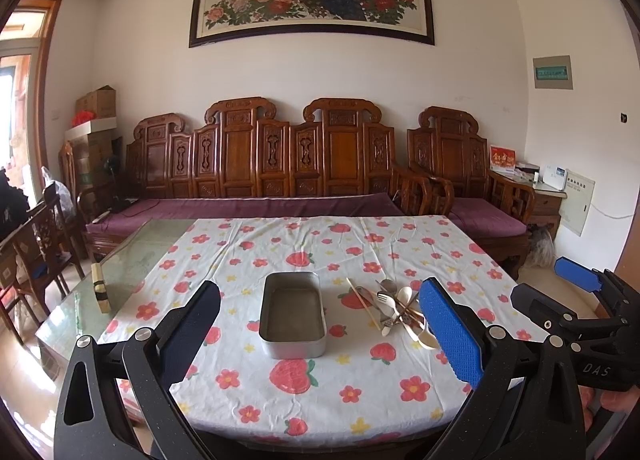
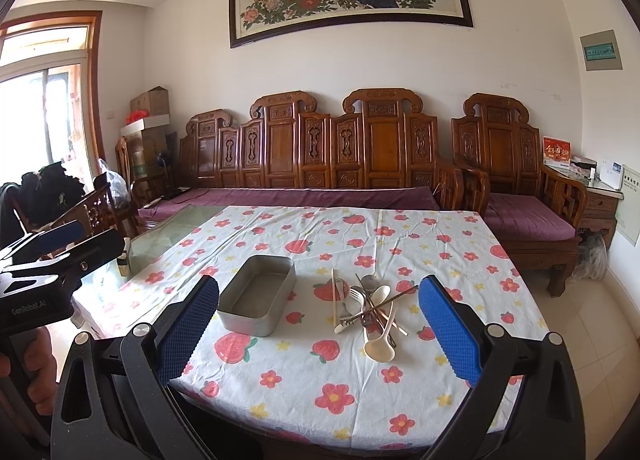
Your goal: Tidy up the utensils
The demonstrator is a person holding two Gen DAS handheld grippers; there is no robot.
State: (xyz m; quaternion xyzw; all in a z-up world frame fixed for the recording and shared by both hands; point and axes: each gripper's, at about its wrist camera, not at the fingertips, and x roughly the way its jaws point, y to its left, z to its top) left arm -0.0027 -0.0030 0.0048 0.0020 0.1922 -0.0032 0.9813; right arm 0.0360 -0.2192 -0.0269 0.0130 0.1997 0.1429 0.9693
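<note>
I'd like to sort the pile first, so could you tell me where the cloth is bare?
Free: the cloth in front of the metal tray, toward the near edge, and beyond it. Crowded: the utensil pile right of the tray.

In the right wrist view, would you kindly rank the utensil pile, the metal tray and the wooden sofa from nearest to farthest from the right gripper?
1. Utensil pile: just ahead of the right gripper, slightly right of centre.
2. Metal tray: ahead on the left, a close call with the pile.
3. Wooden sofa: against the far wall, beyond the table.
</note>
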